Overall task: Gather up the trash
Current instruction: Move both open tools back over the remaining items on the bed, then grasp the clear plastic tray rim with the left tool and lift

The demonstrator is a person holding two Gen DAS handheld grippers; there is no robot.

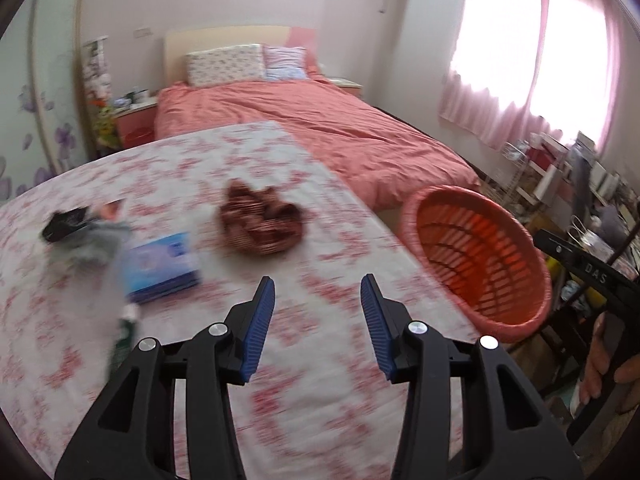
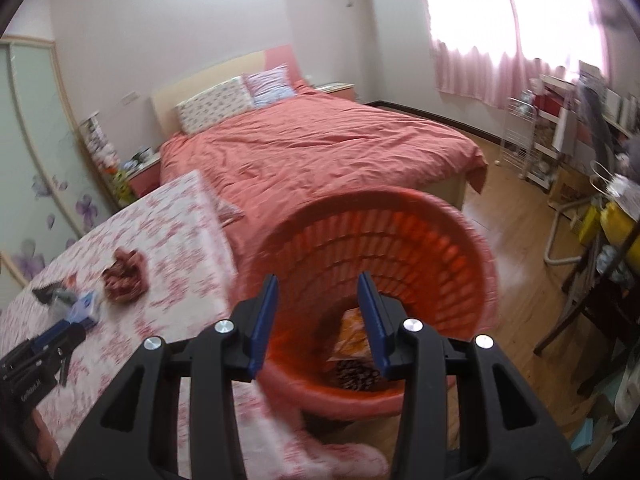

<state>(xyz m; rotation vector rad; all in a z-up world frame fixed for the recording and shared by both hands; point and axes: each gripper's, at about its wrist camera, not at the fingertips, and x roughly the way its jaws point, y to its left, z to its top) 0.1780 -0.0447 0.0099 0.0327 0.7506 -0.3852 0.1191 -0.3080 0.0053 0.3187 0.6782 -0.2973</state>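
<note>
Orange basket [image 2: 400,248] has 2 wrappers [image 2: 352,336] in; brown crumple [image 1: 260,220] etc. at 11 o'clock left, both claws [image 1: 318,308] [image 2: 318,304] wide open, empty.

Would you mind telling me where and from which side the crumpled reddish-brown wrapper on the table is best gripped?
Probably from above, with the open left claw closing across one of the raised folds of the crumpled reddish-brown wrapper. It lies as a loose, bunched heap on the flowered table, apart from the blue box, so its upstanding ridges likely offer more purchase than its flat edges.
</note>
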